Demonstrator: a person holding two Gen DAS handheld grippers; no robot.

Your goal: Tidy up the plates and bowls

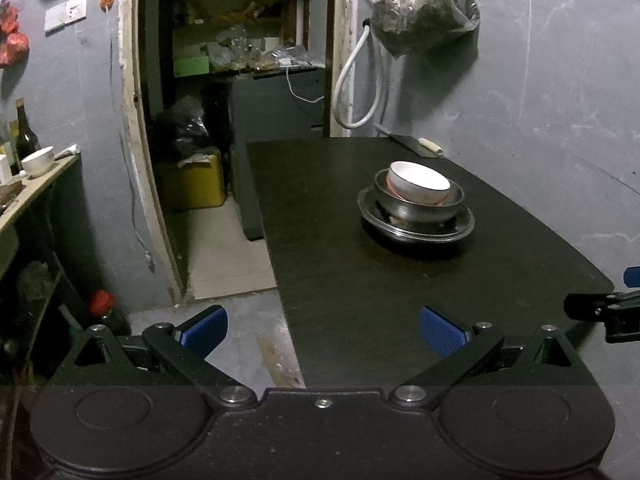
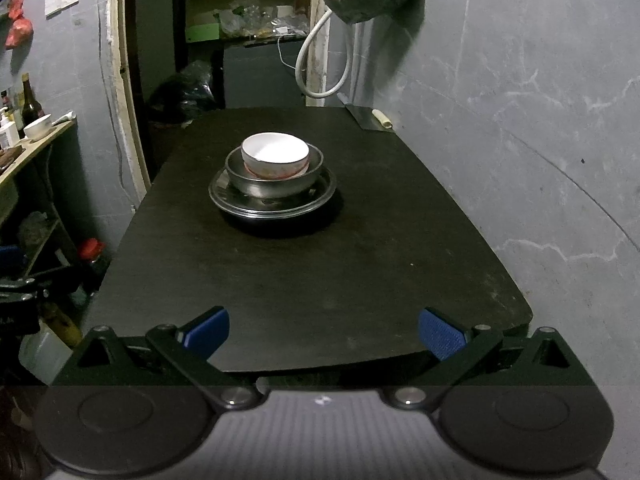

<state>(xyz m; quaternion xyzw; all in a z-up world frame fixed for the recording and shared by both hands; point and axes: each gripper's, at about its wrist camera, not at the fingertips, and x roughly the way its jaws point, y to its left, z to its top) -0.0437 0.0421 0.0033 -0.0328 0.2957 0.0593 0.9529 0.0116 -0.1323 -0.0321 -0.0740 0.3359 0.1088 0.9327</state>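
Holding both grippers back, spread and empty.
White bowl [image 2: 275,156] nests in steel bowl [image 2: 274,184] on plates [image 2: 272,200]; I judge stacking done.

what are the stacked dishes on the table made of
The top bowl looks like glazed white ceramic: smooth, opaque and bright, with a reddish pattern outside. The middle bowl and the plate under it look like steel, grey with dull reflections. The black table is matte, possibly painted wood.
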